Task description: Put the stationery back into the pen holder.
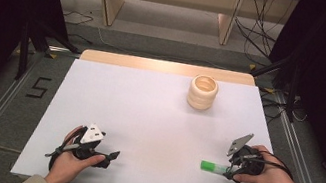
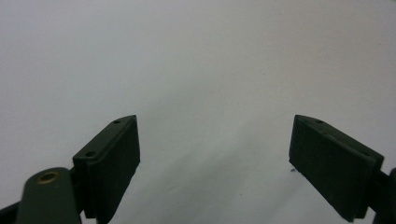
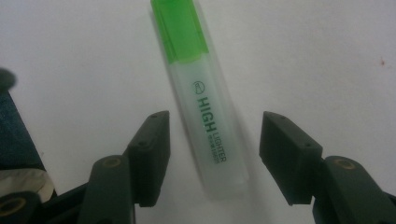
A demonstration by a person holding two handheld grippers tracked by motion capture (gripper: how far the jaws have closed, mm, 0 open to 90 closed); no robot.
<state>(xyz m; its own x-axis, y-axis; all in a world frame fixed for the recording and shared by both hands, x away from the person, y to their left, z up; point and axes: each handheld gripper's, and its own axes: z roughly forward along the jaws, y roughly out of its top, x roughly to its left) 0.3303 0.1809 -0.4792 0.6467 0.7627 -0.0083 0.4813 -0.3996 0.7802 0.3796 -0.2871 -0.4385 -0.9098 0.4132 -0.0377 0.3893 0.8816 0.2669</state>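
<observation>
Right gripper view: right gripper has its fingers spread either side of the highlighter, a gap on both sides, pads not touching it. Highlighter lies flat on the white tabletop, pale barrel end between the fingers, green cap end pointing away. In the high view the right gripper sits near the front right edge, highlighter just left of it, cap toward the middle of the tabletop. Left gripper rests at front left, well apart from it; in the left gripper view its fingers stand wide apart over bare white surface, nothing between them. Farther back, a ribbed beige cup stands upright, right of centre. Risk, judged: barrel sits slightly skewed between the fingers, so closing could push one side first and roll or spin it out; a grip this near the barrel end could let the cap end droop on lifting.
</observation>
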